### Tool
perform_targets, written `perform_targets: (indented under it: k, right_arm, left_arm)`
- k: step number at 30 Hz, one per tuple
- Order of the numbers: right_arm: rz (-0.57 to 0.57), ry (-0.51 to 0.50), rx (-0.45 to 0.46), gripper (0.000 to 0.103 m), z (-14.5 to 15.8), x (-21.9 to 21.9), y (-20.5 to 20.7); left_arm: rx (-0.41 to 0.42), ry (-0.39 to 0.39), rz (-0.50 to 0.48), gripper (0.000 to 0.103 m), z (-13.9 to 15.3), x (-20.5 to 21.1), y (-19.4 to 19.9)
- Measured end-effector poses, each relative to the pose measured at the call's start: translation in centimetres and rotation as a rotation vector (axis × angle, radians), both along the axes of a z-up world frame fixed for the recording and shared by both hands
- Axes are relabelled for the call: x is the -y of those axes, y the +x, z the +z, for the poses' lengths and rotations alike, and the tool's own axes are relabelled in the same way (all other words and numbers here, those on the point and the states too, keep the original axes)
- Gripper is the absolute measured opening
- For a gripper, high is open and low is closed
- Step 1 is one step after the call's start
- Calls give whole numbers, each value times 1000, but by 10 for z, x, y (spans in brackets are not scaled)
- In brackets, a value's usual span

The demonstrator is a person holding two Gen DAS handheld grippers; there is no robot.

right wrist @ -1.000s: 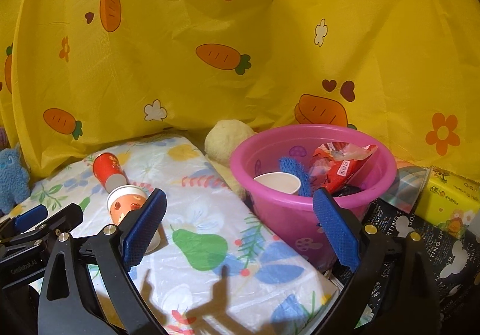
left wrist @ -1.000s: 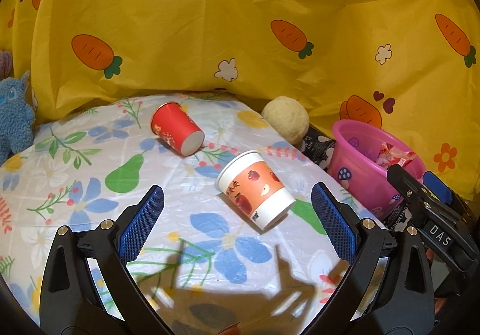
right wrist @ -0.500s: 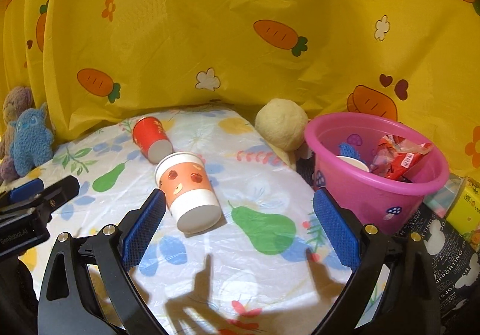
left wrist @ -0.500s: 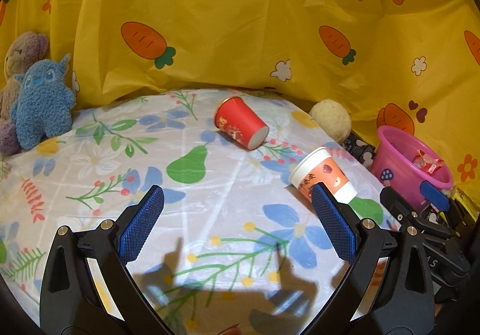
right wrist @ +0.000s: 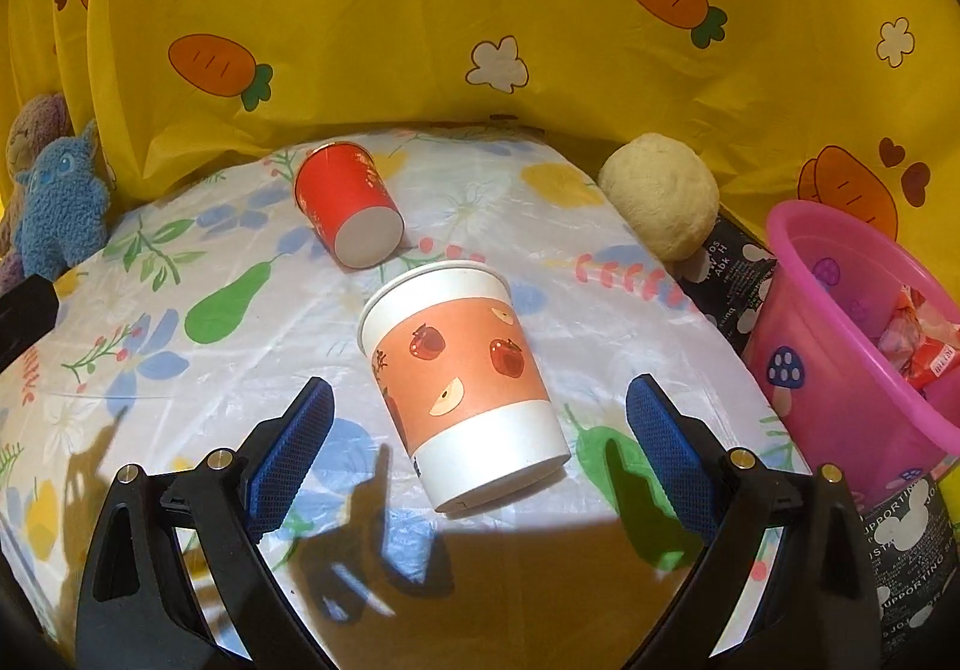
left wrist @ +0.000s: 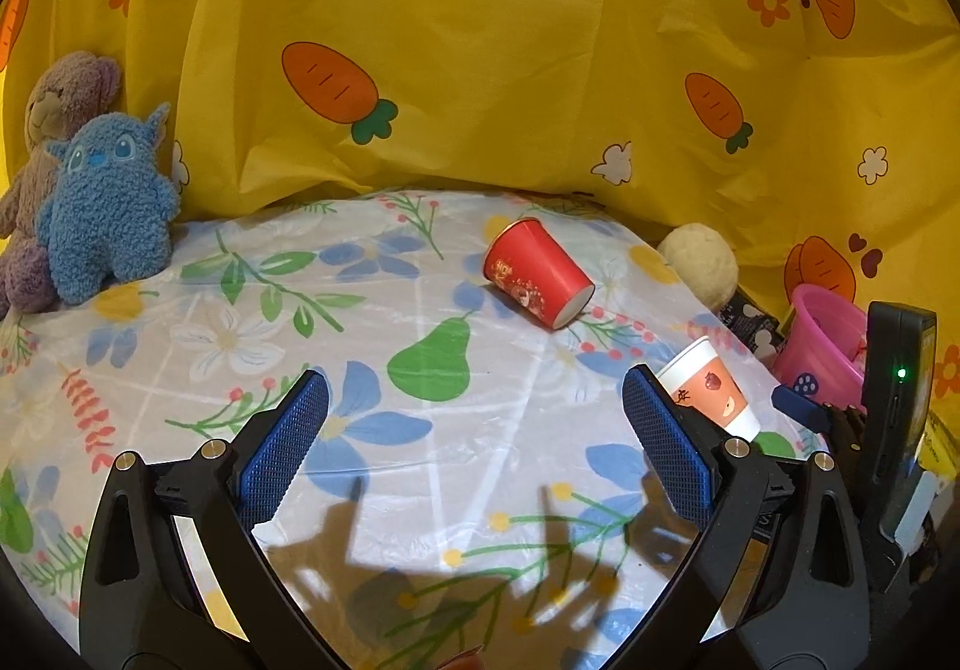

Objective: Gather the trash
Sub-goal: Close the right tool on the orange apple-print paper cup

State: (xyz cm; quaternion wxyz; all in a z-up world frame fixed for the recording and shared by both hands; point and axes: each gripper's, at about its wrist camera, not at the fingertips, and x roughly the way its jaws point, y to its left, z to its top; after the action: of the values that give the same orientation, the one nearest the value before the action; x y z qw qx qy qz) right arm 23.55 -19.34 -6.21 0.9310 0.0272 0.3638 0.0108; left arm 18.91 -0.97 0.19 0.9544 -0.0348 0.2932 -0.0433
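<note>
A white and orange paper cup with apple prints (right wrist: pixel 465 385) lies on its side on the floral cloth, between the open jaws of my right gripper (right wrist: pixel 474 451), not touched. It also shows in the left wrist view (left wrist: pixel 708 391). A red paper cup (right wrist: pixel 348 217) lies on its side farther back; it also shows in the left wrist view (left wrist: pixel 537 274). My left gripper (left wrist: pixel 474 445) is open and empty above the cloth, short of the red cup. A pink bucket (right wrist: pixel 840 370) holding wrappers stands at the right.
A cream plush ball (right wrist: pixel 660 202) sits by the bucket. A blue plush toy (left wrist: pixel 105 208) and a brown bear (left wrist: pixel 57 99) sit at the back left. A yellow carrot-print curtain (left wrist: pixel 480 39) closes off the back. Black printed packaging (right wrist: pixel 906 550) lies at the right.
My right gripper has swung left from the pink bucket and closed in on the apple cup. My left gripper has turned left, away from the apple cup, toward the red cup.
</note>
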Motion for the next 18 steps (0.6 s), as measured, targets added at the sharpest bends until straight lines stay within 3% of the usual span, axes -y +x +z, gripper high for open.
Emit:
perform_targets:
  k: [4,6,10,18]
  right_arm:
    - [7,-6,-35,83,-5,-2,9]
    - [18,-7,-56,68,-9,-3,14]
    - [15,-20,-29,64,-11,-1,12]
    - [-118,40,82,63,4,29,6]
  left_arm:
    - [-12,1,-13,97,0,4,11]
    - [-17,8,-19,97,-2,8,17]
    - [-25,19,-33,97,-6,18,27]
    - [-56,14,-43,97,-18,39,59]
